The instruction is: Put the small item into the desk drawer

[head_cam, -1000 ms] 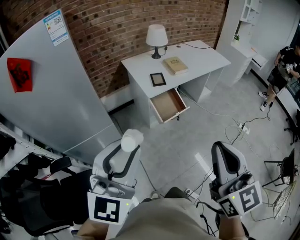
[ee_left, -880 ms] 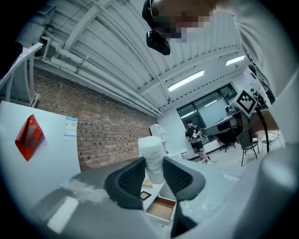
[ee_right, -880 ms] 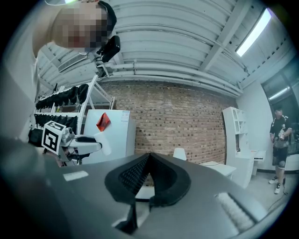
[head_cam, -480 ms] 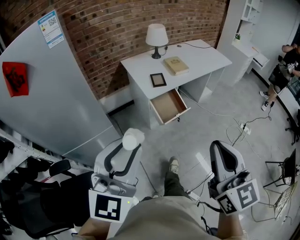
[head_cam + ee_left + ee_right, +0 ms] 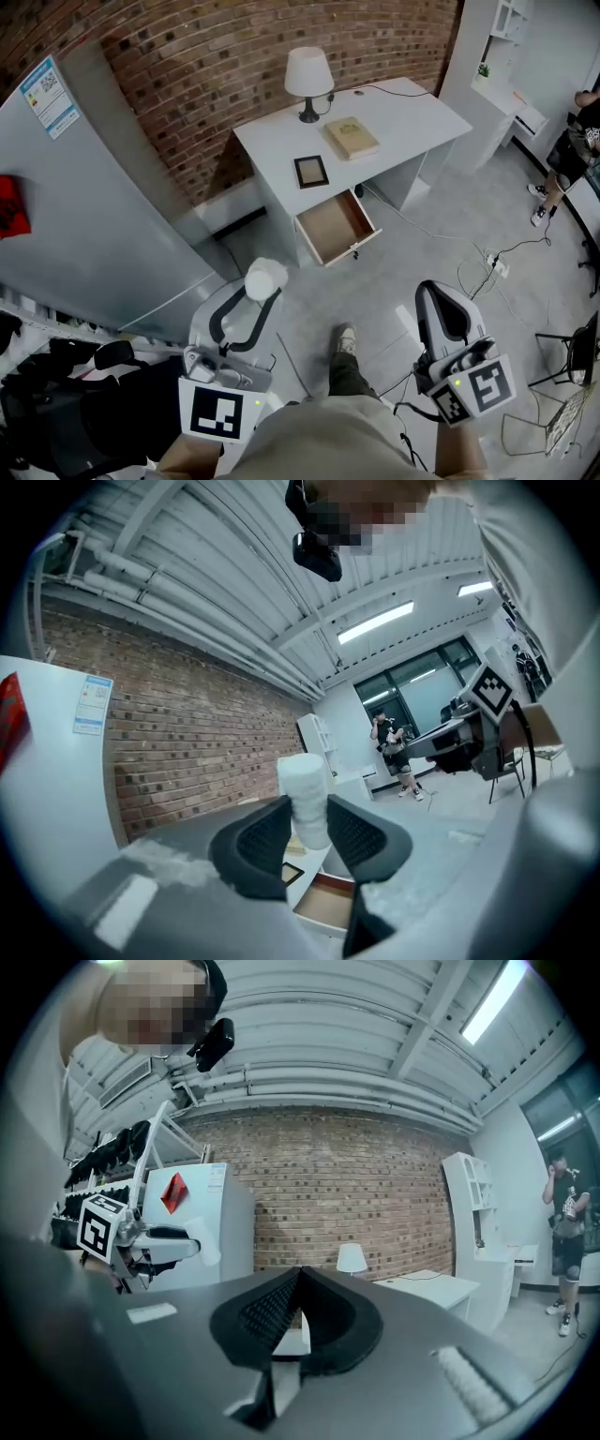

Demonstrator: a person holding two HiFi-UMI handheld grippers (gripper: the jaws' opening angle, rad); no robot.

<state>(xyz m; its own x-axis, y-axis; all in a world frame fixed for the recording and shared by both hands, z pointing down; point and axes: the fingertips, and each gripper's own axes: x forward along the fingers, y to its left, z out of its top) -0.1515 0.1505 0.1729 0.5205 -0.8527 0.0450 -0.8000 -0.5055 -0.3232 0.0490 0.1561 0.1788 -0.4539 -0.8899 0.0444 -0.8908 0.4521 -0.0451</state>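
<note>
My left tool [image 5: 307,827] is clamped on the small white fibrous cylinder [image 5: 265,277], pads on its lower half, well apart from the open wooden drawer [image 5: 334,226]. I judge it light, soft and crushable: hold mid-body, gently. My right tool [image 5: 298,1312] is closed and empty.

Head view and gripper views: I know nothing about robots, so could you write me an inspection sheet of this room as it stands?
Surface: white desk against the brick wall, top mostly bare.
Job's things: small white item carried, well short of the desk; desk drawer pulled open, nothing seen inside.
Clutter: lamp, book and picture frame on the desk.
Grippers: left gripper clamped on the white item; right gripper jaws together, empty.
Cables: desk cable along the back edge; power strip with leads on the floor.
Surroundings: grey fridge, person at far right.
</note>
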